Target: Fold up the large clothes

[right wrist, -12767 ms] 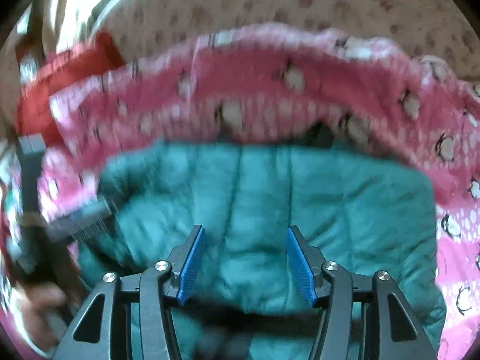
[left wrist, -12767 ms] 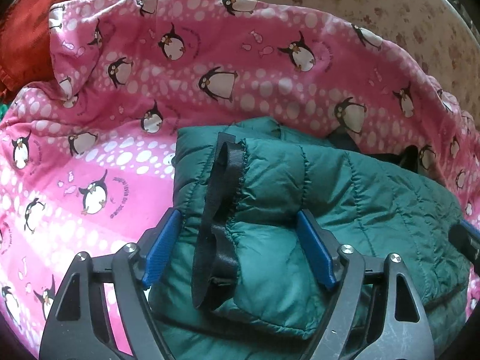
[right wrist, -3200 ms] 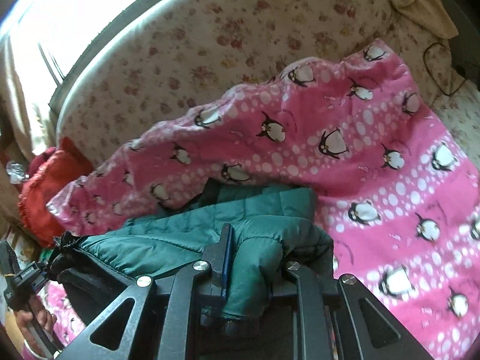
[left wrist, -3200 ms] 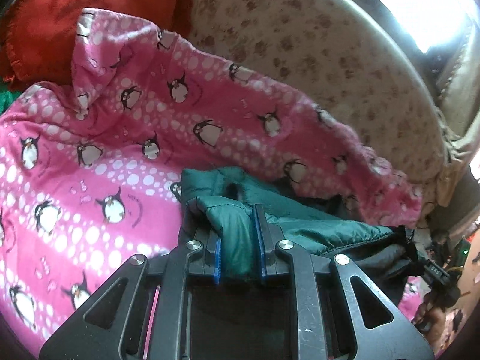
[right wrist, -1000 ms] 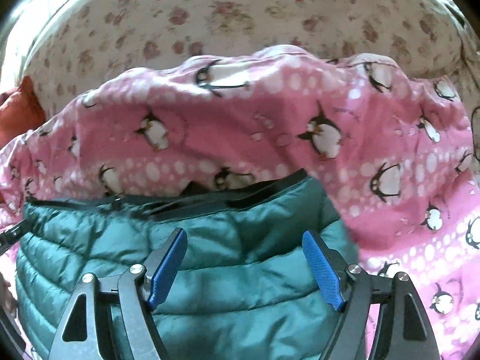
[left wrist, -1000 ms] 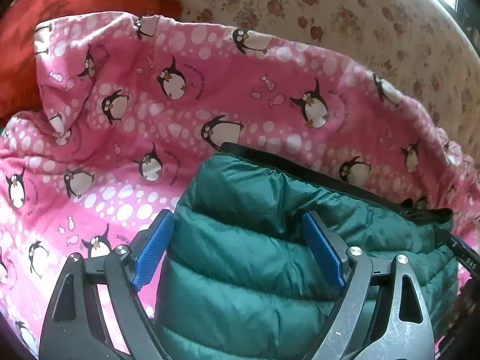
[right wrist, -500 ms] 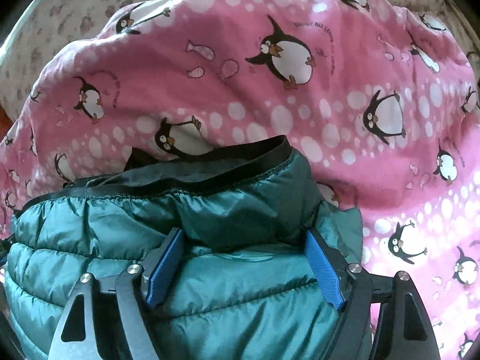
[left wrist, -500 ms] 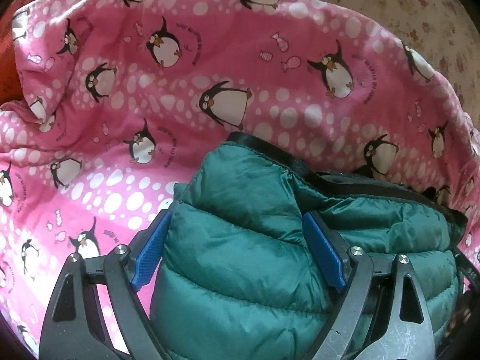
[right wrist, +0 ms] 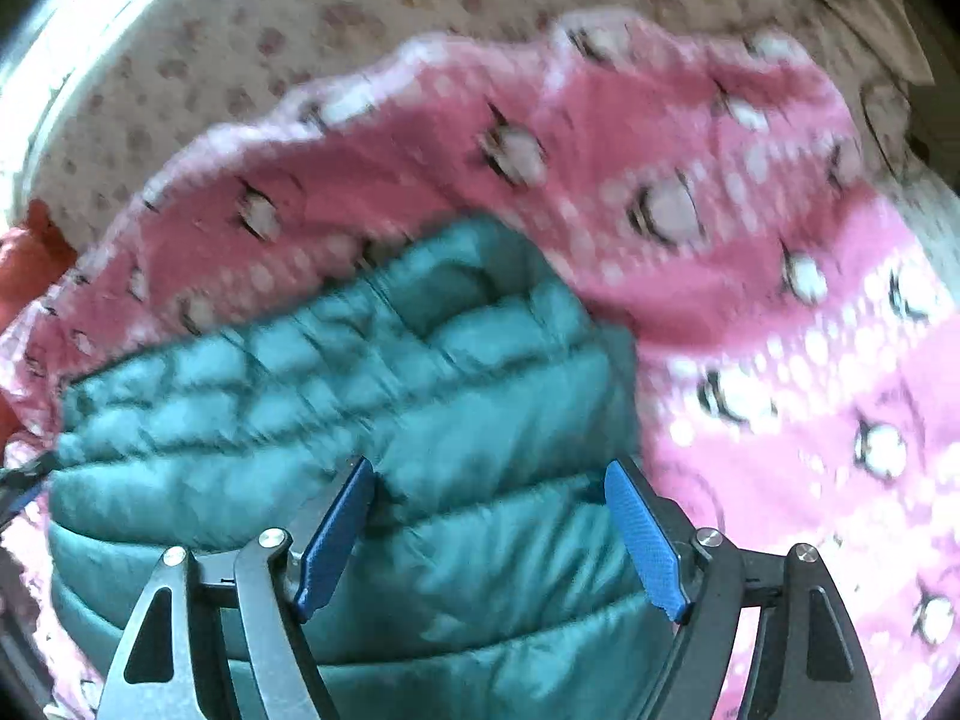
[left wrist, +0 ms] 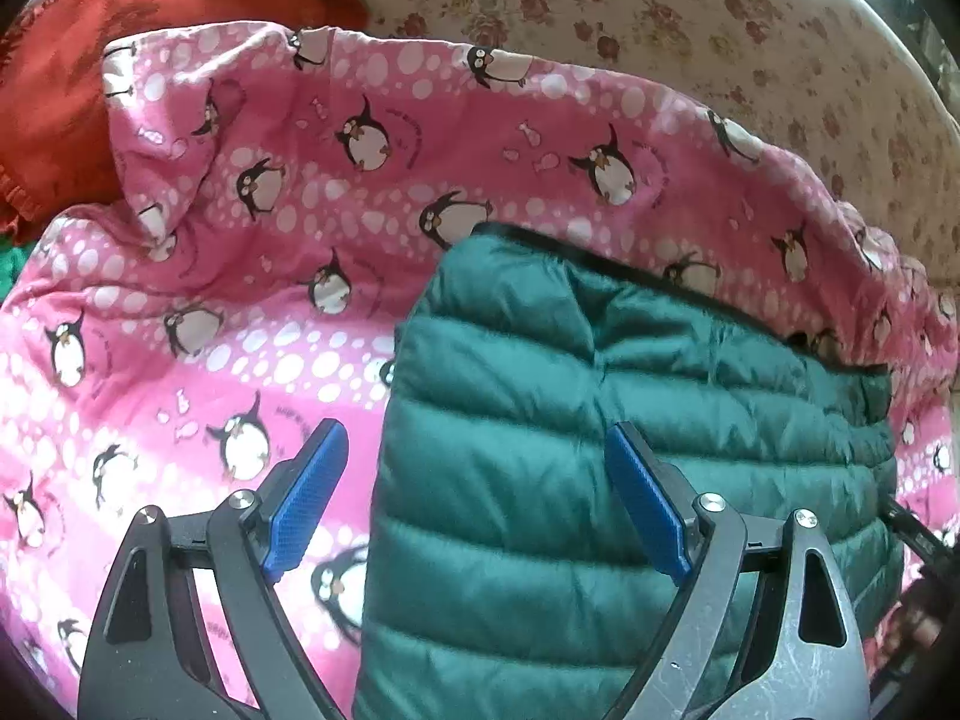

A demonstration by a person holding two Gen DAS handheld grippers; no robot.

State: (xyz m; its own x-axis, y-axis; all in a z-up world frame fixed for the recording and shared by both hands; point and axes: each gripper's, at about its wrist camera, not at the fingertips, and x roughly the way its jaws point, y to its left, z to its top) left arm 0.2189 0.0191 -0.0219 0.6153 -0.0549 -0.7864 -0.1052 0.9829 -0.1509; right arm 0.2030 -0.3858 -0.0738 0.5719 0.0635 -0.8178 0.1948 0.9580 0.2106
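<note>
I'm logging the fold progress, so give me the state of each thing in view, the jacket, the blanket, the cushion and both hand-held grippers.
Green puffer jacket: folded into a compact bundle, lying on the blanket, not gripped.
Pink penguin blanket: spread out, rumpled along its far edge.
Red cushion: lying at the blanket's far corner, partly covered by it.
Left hand-held gripper: open, over the jacket's edge.
Right hand-held gripper: open, over the jacket.

Frame blurred. Right gripper (right wrist: 489, 531) at 6 o'clock, jaws wide apart, nothing pinched. Folded green jacket (right wrist: 372, 396) under and between the pads, spreading to 9 o'clock. Pink penguin blanket (right wrist: 780, 324) beneath, 12 to 4 o'clock. Floral sheet (right wrist: 312, 18) at 11 o'clock.
</note>
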